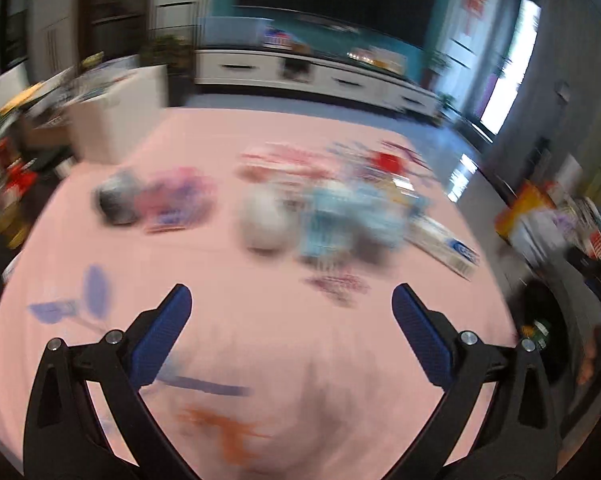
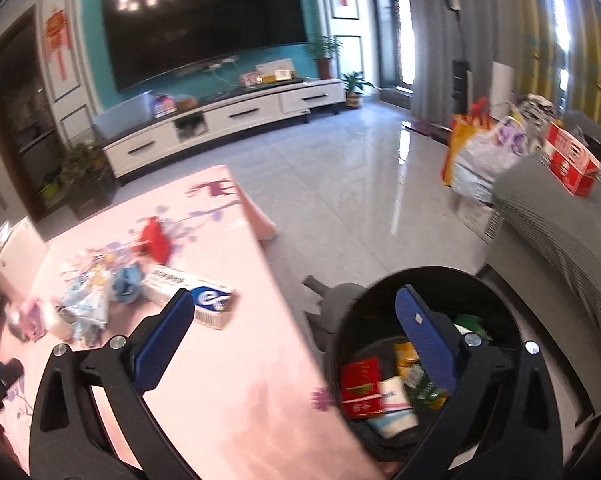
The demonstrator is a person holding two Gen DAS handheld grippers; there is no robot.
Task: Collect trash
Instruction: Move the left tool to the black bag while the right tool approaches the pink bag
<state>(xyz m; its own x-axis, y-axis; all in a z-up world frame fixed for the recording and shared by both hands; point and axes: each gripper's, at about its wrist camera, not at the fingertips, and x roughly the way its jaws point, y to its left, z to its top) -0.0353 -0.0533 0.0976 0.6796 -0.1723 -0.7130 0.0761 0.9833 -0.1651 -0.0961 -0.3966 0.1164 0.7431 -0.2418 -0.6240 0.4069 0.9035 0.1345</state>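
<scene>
Jaws apart and empty, the right gripper (image 2: 294, 306) hangs over the round black bin (image 2: 380, 292) beside the pink-clothed desk (image 2: 236, 380), where wrappers await

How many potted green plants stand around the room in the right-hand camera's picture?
3 potted green plants: one on the floor left of the white TV cabinet at, one on the cabinet's right end, one on the floor right of it. Others may be hidden.
</scene>
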